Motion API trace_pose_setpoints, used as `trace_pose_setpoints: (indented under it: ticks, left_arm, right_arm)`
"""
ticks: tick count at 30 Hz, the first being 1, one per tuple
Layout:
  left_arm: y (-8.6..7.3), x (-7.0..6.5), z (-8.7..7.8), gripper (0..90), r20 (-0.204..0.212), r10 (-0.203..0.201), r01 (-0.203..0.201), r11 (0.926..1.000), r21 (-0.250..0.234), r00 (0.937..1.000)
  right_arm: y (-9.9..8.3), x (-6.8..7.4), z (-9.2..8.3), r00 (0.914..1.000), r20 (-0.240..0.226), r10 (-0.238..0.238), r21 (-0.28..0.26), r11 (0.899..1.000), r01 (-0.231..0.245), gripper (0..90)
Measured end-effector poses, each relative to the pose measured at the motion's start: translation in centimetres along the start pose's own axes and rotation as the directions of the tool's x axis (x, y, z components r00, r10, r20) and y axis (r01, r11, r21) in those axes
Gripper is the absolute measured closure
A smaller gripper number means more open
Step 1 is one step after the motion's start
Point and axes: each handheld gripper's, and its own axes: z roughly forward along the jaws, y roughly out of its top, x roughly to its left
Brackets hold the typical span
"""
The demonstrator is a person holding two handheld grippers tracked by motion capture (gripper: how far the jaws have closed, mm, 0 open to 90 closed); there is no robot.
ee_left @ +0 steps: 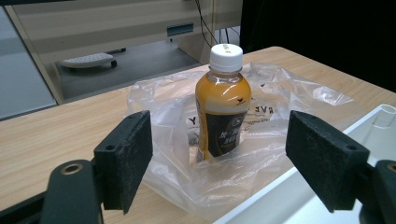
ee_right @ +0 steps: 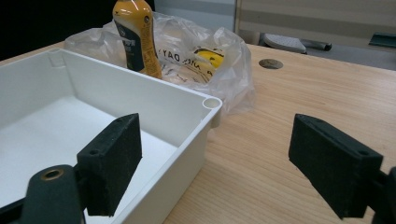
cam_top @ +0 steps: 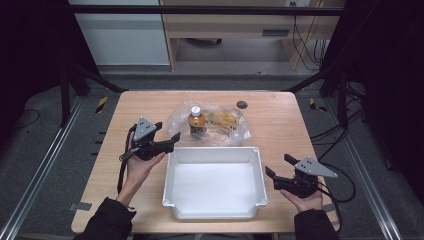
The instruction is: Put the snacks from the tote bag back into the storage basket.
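Table (cam_top: 280, 120): wooden, rounded corners.
Bin (cam_top: 214, 150): white, empty, at the near edge's middle, probably set to receive goods.
Bag (cam_top: 235, 131): clear plastic, crumpled, behind the bin's far wall.
Bottle (ee_left: 223, 102): orange drink, white cap, upright on the bag.
Left gripper (ee_left: 231, 163): jaws spread, aimed at the bottle, apparently lined up for a grasp.
Right gripper (cam_top: 278, 166): jaws spread, holding nothing, off the bin's right wall.

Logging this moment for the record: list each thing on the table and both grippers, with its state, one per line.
bottle: upright, white cap on, standing in the plastic bag.
plastic bag: open, crumpled flat on the table behind the bin.
white bin: upright, empty.
left gripper: open, aimed at the bottle, holding nothing.
right gripper: open, beside the bin's right wall, holding nothing.
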Motion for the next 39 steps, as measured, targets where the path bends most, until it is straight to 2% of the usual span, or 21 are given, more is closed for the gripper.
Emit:
trace_pose_setpoints:
  ticks: [24,39]
  left_arm:
    - [1.5,-0.6,2.6,23.9,-0.003,0.002,-0.002,0.9999,-0.013,1.0000]
    - [2.4,-0.9,3.6,24.8,-0.012,0.005,-0.005,0.9998,-0.020,0.9999]
  right_arm:
    - [0.0,0.0,0.1,1.0000,-0.002,-0.003,0.006,1.000,0.003,17.4]
    - [0.0,0.0,0.1,1.0000,-0.001,-0.002,0.006,1.000,0.002,17.4]
